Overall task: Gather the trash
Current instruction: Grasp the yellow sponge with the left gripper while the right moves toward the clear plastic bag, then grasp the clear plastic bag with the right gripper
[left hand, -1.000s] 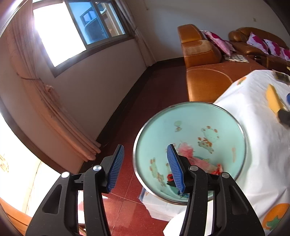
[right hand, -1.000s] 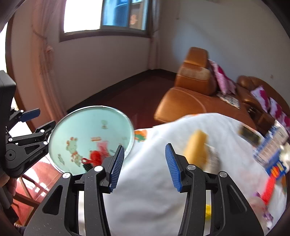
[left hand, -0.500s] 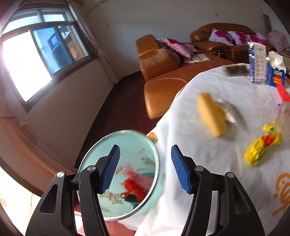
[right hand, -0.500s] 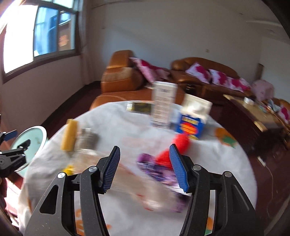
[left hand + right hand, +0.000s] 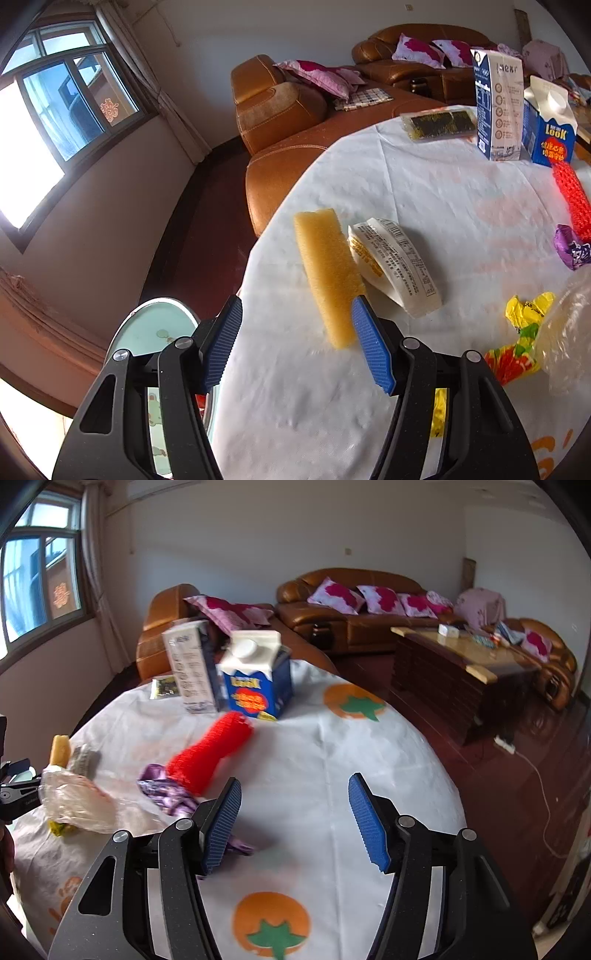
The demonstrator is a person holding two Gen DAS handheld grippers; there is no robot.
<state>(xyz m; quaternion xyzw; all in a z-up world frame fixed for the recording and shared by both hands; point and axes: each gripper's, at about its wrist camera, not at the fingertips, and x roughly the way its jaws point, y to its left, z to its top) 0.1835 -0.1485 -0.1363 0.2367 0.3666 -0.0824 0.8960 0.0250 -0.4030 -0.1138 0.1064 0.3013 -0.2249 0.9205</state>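
A round table with a white cloth (image 5: pixel 424 192) holds the trash. A yellow sponge strip (image 5: pixel 327 273) lies just ahead of my left gripper (image 5: pixel 297 343), which is open and empty above the table's left edge. A white wrapper (image 5: pixel 395 264) lies beside the sponge. A yellow-orange wrapper (image 5: pixel 517 339), a clear plastic bag (image 5: pixel 75 801), a purple wrapper (image 5: pixel 168 794) and a red foam net (image 5: pixel 210 753) lie mid-table. My right gripper (image 5: pixel 295 821) is open and empty over the cloth (image 5: pixel 332 760), right of the purple wrapper. The pale green basin (image 5: pixel 147 332) sits below the table's left edge.
Two cartons (image 5: pixel 255 679) and a dark seaweed packet (image 5: pixel 439 123) stand at the table's far side. Brown leather sofas (image 5: pixel 354 609) and a wooden coffee table (image 5: pixel 454 664) lie beyond. A window (image 5: pixel 55 122) is on the left wall.
Both grippers have swung right, away from the basin and over the table. The left now faces the sponge; the right now faces the cloth beside the purple wrapper.
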